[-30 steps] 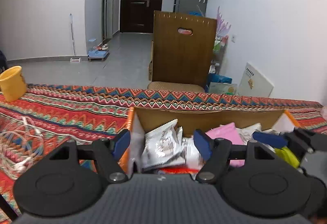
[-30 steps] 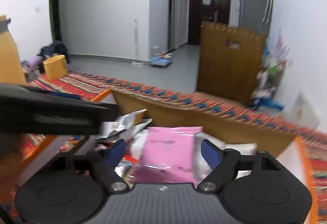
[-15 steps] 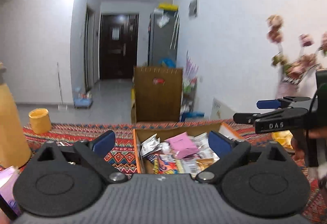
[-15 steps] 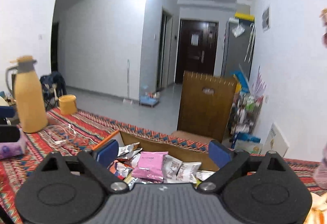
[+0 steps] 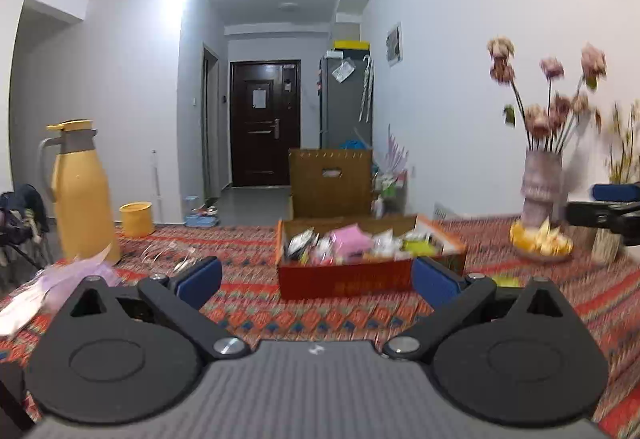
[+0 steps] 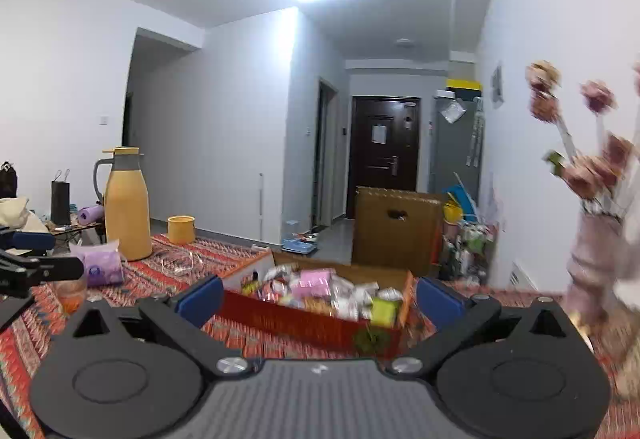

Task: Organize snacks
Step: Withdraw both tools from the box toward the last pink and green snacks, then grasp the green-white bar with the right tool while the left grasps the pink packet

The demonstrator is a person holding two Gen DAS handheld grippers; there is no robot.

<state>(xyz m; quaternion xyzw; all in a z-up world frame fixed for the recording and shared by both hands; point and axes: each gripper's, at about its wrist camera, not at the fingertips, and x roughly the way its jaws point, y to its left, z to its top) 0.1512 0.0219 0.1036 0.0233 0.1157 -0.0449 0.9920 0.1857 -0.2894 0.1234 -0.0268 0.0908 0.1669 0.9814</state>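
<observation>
Left wrist view: left gripper (image 5: 316, 281) level, jaws spread, empty, snack box (image 5: 370, 259) frame centre; right gripper (image 6: 318, 297) likewise released, empty.

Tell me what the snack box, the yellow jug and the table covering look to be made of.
Snack box: likely cardboard, with plain brown inner walls and a printed red-orange outside; the thin, straight panels suggest it.
Yellow jug: probably plastic or coated metal; smooth matte yellow body, grey collar and handle.
Table covering: seems woven fabric, with a dull zigzag pattern in red, orange and blue, though motion blur hides any weave.
</observation>
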